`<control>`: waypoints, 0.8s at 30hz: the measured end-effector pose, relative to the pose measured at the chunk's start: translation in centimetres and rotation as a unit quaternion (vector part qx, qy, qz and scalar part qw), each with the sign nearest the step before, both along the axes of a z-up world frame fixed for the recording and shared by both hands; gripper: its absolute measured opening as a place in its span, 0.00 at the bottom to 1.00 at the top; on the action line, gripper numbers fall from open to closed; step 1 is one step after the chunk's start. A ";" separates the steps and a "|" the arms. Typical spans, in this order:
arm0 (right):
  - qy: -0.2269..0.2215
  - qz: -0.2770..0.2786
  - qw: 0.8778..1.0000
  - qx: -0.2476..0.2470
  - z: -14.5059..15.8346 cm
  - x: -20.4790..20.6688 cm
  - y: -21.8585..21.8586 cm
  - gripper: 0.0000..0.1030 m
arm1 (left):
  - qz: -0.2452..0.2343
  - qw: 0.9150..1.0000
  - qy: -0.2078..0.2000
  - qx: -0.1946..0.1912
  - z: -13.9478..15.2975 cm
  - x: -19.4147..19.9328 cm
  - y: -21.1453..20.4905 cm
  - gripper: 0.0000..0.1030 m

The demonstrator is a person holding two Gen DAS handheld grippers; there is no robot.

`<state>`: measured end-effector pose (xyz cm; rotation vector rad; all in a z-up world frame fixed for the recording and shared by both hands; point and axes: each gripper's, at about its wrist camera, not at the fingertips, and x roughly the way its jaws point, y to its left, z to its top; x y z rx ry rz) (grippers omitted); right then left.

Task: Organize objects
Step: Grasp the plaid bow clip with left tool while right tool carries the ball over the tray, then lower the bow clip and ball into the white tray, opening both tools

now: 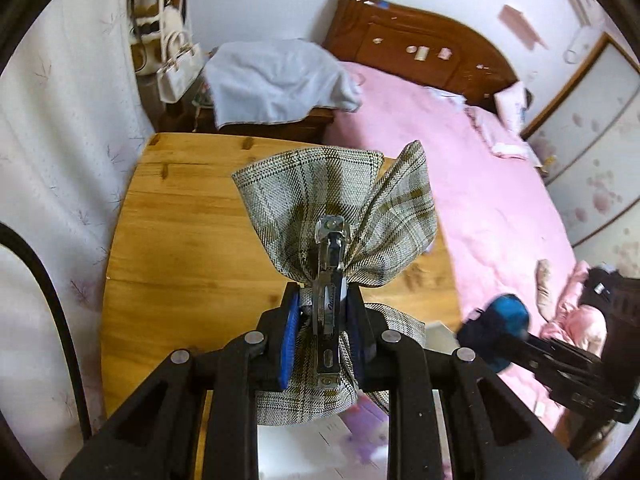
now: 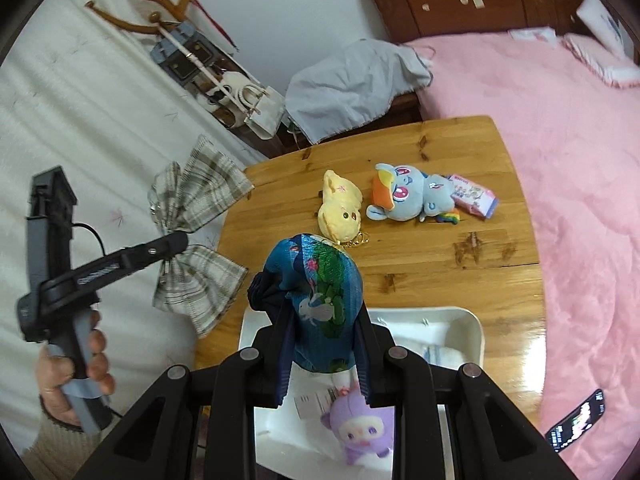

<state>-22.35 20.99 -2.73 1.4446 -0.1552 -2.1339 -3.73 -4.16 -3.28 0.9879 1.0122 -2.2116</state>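
Both tongs were loaded: my left gripper (image 1: 326, 320) clamped the plaid bow clip (image 1: 340, 200), right gripper (image 2: 324, 356) pinched the blue pouch (image 2: 320, 292) above the white tray (image 2: 472, 320), presumably for deposit.

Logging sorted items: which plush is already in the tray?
The purple plush: it lies in the white tray. The yellow plush and the blue plush lie on the bare table, beyond the tray.

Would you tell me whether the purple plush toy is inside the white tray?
Inside: the purple plush toy lies on the white tray floor, within its rim.
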 end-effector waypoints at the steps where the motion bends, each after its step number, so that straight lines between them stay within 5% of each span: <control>1: 0.006 0.003 1.000 0.005 0.3 0.7 0.2 0.26 | -0.001 1.000 0.003 -0.001 0.2 0.1 0.6 0.23; 8: 0.013 0.030 0.999 0.037 0.1 4.8 1.6 0.26 | -0.012 1.000 -0.002 0.008 0.3 1.0 5.4 0.23; 15: -0.008 0.054 0.995 0.082 -2.6 7.5 2.3 0.30 | -0.011 0.998 -0.062 0.031 -3.7 0.8 8.9 0.24; 17: -0.019 0.057 0.993 0.101 -3.4 7.9 2.6 0.33 | -0.009 0.995 -0.083 0.051 -5.2 0.7 9.7 0.28; 18: -0.026 0.057 0.993 0.103 -3.6 8.0 2.7 0.43 | -0.007 0.994 -0.089 0.060 -5.8 0.8 10.0 0.30; 20: -0.027 0.051 0.993 0.104 -3.6 8.3 3.2 0.60 | 0.009 0.991 -0.108 0.080 -7.1 0.8 10.3 0.53; 22: -0.014 0.046 0.994 0.102 -3.0 8.8 3.6 0.64 | 0.023 0.989 -0.118 0.091 -7.9 1.1 10.7 0.65; 24: 0.001 0.042 0.994 0.104 -2.4 9.2 3.9 0.64 | 0.022 0.988 -0.119 0.093 -8.0 1.0 11.3 0.65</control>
